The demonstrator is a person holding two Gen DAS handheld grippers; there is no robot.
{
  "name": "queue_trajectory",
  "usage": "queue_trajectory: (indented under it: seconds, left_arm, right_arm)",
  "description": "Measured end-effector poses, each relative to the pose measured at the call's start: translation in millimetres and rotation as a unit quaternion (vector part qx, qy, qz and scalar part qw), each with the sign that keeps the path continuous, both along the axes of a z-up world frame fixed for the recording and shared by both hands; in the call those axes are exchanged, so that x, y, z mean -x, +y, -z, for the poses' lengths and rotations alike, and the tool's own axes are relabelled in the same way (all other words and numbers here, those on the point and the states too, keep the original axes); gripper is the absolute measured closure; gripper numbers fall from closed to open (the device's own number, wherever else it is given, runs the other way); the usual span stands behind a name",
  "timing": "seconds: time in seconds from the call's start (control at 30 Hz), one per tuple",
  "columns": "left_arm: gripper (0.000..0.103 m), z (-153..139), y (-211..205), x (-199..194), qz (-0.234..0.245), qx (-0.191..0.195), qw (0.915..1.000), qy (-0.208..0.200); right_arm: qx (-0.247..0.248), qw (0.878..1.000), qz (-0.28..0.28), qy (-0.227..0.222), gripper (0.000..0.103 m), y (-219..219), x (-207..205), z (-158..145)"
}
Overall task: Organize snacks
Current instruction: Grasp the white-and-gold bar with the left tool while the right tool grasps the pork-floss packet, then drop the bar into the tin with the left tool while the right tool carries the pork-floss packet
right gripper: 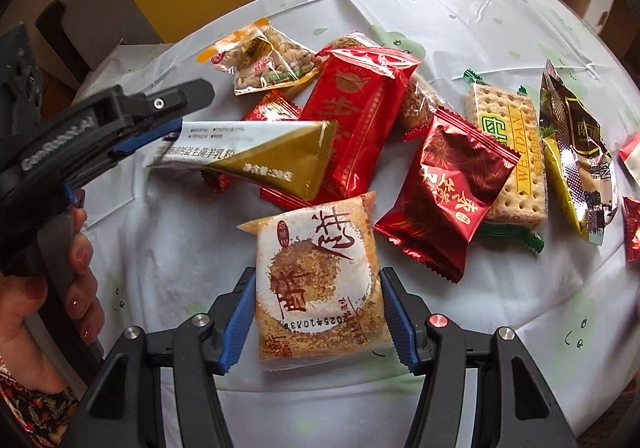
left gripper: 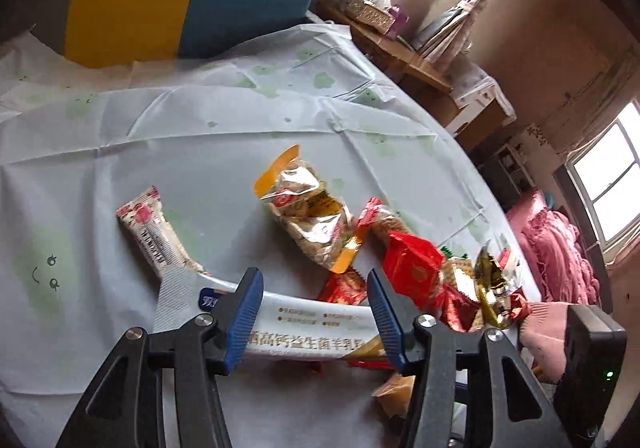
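A long white-and-gold sachet (right gripper: 248, 156) is held crosswise in the left gripper (left gripper: 316, 312), whose jaws are clamped on its middle, and it is carried above the loose pile of snacks toward the right edge of the tabletop (left gripper: 200, 136). The orange pastry packet (right gripper: 320, 280) sits between the fingers of the right gripper (right gripper: 318, 308), with the pads pressed to its sides, nearer the front edge. Since the sachet is slim and slick, it could be pivoted or dropped onto the red packets (right gripper: 360, 120) below. The pastry could be crushed if it is squeezed harder, and the two tools could be knocked together.
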State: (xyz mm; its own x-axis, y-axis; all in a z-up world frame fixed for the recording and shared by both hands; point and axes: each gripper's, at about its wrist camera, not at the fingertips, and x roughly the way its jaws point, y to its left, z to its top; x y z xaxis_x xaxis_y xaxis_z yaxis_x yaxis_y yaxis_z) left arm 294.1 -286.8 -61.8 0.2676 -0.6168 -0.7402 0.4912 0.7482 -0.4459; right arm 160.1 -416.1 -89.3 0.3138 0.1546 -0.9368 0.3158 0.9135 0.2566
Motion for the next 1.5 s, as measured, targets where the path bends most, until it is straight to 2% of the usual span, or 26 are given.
queue_trajectory:
  seconds: [0.07,0.13,0.2,0.27,0.3,0.33,0.5,0.6,0.67,0.83,0.87,0.9,0.93,0.97,1.07,1.17,1.27,1.4,1.5]
  left_arm:
    - [0.043,-6.3,0.6,2.3,0.0,0.026,0.9996,-0.005]
    - [0.035,-7.2,-2.0,2.8,-0.004,0.031,0.9993,-0.019]
    - [0.033,4.2,-10.5,0.6,0.008,0.0,0.9997,-0.023]
    - [0.034,24.5,-17.7,-0.3,0.033,-0.044,0.9985,-0.002]
    - [0.034,32.9,-17.4,0.9,0.049,-0.053,0.9973,0.007]
    - [0.034,31.4,-12.9,6.6,0.064,-0.05,0.9967,-0.008]
    - [0.035,30.4,6.9,37.1,0.129,-0.07,0.9891,0.012]
    - [0.035,27.8,19.9,56.9,0.141,-0.069,0.9874,0.013]
    - [0.035,27.0,20.1,67.2,0.151,-0.086,0.9848,-0.012]
    - [0.035,31.5,6.1,85.2,0.166,-0.152,0.9709,-0.081]
    - [0.037,31.7,6.4,91.8,0.173,-0.162,0.9671,-0.092]
    - [0.044,31.3,8.0,98.7,0.179,-0.179,0.9613,-0.109]
    - [0.058,30.5,9.4,103.0,0.18,-0.195,0.9558,-0.126]
    - [0.064,28.8,14.5,105.8,0.181,-0.195,0.9564,-0.121]
    - [0.07,21.7,36.3,112.2,0.171,-0.194,0.9611,-0.096]
    - [0.071,5.0,61.9,127.8,0.151,-0.202,0.9604,-0.117]
    - [0.071,-23.5,95.7,136.5,0.107,-0.181,0.9689,-0.131]
    - [0.071,-75.3,144.4,144.6,0.051,-0.148,0.9759,-0.152]
    - [0.071,-122.2,171.3,154.2,0.031,-0.135,0.9729,-0.185]
  right_arm:
    - [-0.002,1.0,0.002,0.0,0.042,0.2,0.5,-0.3]
    - [-0.003,1.0,0.003,0.0,0.042,1.5,-0.3,1.1]
    - [-0.003,1.0,0.004,0.0,0.042,1.7,-0.2,1.2]
    - [-0.009,1.0,0.007,-0.001,0.042,0.8,-0.1,2.0]
    - [-0.013,1.0,0.009,-0.002,0.042,-2.1,0.1,2.2]
    - [-0.016,1.0,0.011,-0.002,0.042,-3.4,0.3,2.2]
    - [-0.013,1.0,0.008,-0.001,0.042,-3.2,0.4,2.4]
    - [-0.012,1.0,0.008,0.0,0.042,0.5,0.2,2.7]
    - [-0.011,1.0,0.008,0.0,0.042,1.9,-0.5,2.9]
    - [-0.016,1.0,0.009,-0.002,0.042,3.0,-1.0,3.2]
    - [-0.017,1.0,0.01,-0.003,0.042,1.9,-0.3,3.1]
    - [-0.018,1.0,0.011,-0.003,0.042,0.5,0.7,2.6]
    - [-0.018,1.0,0.01,-0.003,0.042,-0.5,1.0,2.4]
    - [-0.017,1.0,0.009,-0.003,0.042,-0.6,1.0,2.2]
    - [-0.008,1.0,0.003,-0.001,0.042,1.3,0.5,1.7]
    - [-0.002,1.0,0.0,0.0,0.042,3.3,-0.6,1.8]
    - [-0.002,1.0,0.001,-0.001,0.042,2.9,-0.9,1.5]
    - [0.002,1.0,-0.002,-0.001,0.042,3.2,-1.6,1.7]
    - [0.005,1.0,-0.006,-0.001,0.042,4.7,-1.9,1.1]
